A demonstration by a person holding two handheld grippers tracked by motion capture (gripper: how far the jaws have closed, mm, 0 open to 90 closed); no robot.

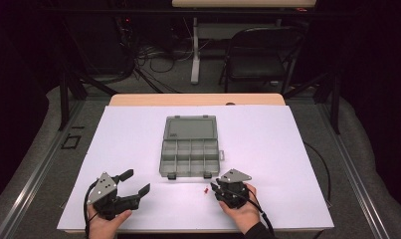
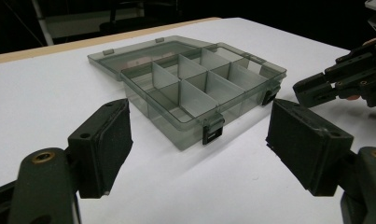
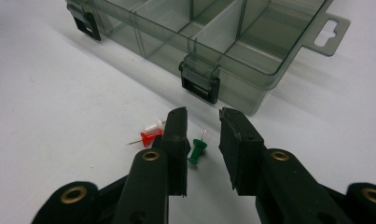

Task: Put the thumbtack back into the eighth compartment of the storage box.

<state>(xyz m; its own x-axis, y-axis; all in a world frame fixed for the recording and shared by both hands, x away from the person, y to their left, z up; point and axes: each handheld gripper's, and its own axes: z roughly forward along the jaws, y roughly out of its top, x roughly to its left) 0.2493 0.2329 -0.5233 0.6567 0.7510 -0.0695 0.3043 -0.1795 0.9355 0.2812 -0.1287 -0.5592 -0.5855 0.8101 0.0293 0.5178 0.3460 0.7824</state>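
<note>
A clear grey compartment box [image 1: 190, 158] lies open mid-table with its lid [image 1: 191, 127] folded back; its compartments [image 2: 195, 86] look empty. Three pushpins lie just in front of its right latch [image 3: 199, 84]: a green one [image 3: 196, 150], a red one [image 3: 149, 137] and a white one [image 3: 153, 126]. My right gripper [image 3: 203, 116] is open a little, low over the table, with the green pin lying between its jaws and untouched. The red pin [image 1: 206, 190] sits just left of the right gripper [image 1: 215, 185]. My left gripper [image 1: 137, 181] stands wide open at the front left, pointing at the box [image 2: 190, 88], with nothing in it.
White paper [image 1: 267, 144] covers the table. The table's far wooden edge [image 1: 198, 99] shows beyond the paper. A folding chair [image 1: 260, 55] and cables stand on the floor behind. The box has black latches [image 2: 212, 132] on its near wall.
</note>
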